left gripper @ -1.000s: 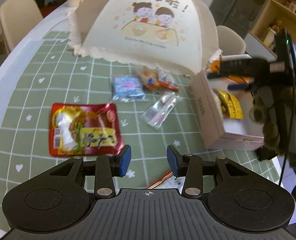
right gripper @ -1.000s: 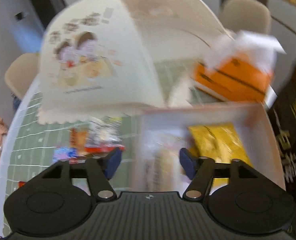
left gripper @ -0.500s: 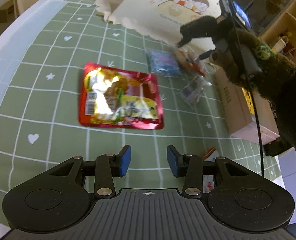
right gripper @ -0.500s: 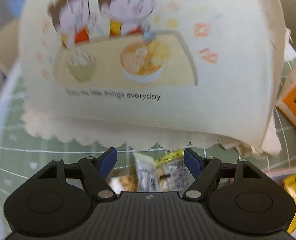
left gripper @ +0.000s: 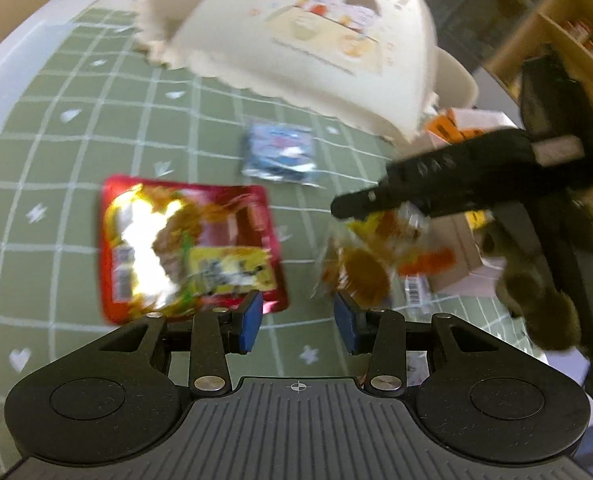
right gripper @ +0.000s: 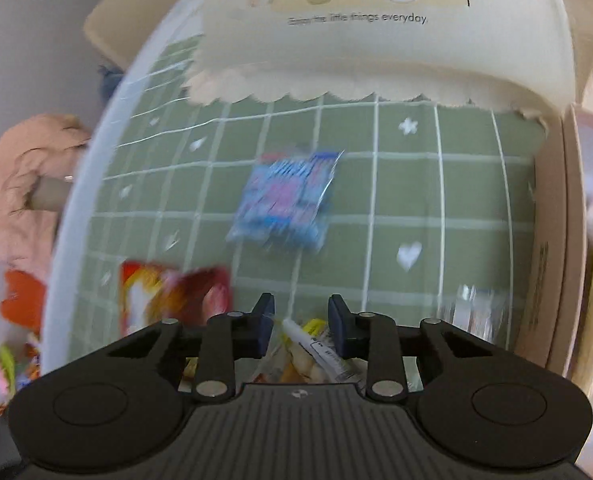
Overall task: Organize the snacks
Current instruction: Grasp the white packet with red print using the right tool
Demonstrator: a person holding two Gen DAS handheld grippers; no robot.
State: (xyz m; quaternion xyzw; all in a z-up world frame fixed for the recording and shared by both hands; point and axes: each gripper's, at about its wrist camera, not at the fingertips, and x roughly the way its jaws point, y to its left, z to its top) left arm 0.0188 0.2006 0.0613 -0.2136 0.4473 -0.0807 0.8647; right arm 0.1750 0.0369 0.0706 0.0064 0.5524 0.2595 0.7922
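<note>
My right gripper point(right gripper: 301, 322) is over the green checked cloth, its jaws narrowed around a clear orange-and-yellow snack bag point(right gripper: 316, 354); in the left wrist view that gripper point(left gripper: 352, 210) holds the bag point(left gripper: 366, 258) off the table. My left gripper point(left gripper: 298, 326) is open and empty, just in front of a red foil snack packet point(left gripper: 188, 242). A blue snack packet point(left gripper: 280, 152) lies further back, also seen in the right wrist view point(right gripper: 286, 200). The red packet shows at lower left there point(right gripper: 174, 298).
A cream fabric food cover point(left gripper: 308, 36) stands at the back of the table. A cardboard box point(right gripper: 552, 240) with yellow packets inside stands at the right. A clear packet point(right gripper: 470, 312) lies beside the box. Wooden shelves point(left gripper: 568, 36) are at far right.
My right gripper has dropped from the food cover down to the cloth and closed around the orange snack bag, lifting it. My left gripper has moved closer to the red packet.
</note>
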